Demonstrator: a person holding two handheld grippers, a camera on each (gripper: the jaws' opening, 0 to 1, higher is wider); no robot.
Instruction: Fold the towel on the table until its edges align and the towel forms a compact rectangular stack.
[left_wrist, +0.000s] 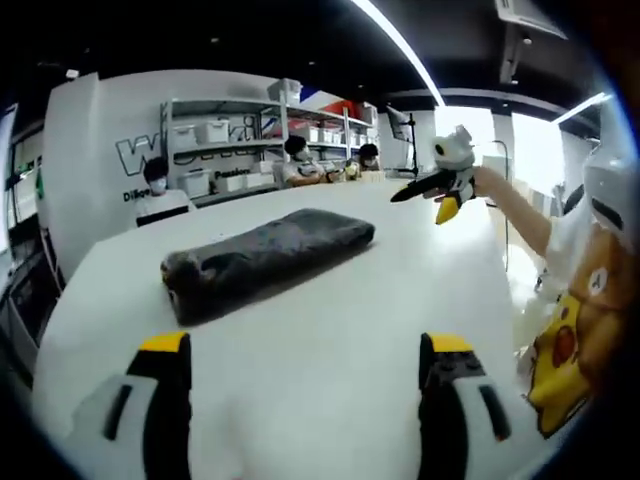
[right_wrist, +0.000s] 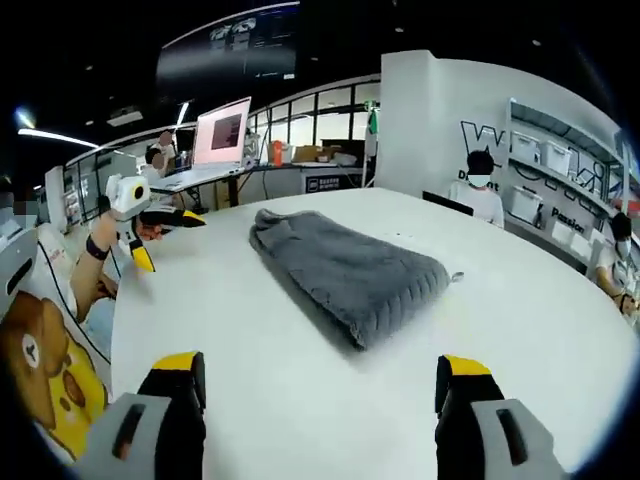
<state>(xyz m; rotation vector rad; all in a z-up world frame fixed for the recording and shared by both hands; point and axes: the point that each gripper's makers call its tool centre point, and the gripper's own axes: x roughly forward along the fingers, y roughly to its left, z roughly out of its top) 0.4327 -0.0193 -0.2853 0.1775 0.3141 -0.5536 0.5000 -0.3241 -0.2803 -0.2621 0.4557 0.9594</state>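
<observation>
The dark grey towel (left_wrist: 265, 258) lies folded into a long narrow bundle in the middle of the white table (left_wrist: 330, 350), apart from both tools. The left gripper (left_wrist: 307, 352) is held over the near edge of the table, its jaws spread wide and holding nothing. The right gripper (right_wrist: 320, 372) is also spread wide and empty, with the towel (right_wrist: 350, 270) lying ahead of it. Shelves (left_wrist: 235, 150) with white boxes stand far behind.
</observation>
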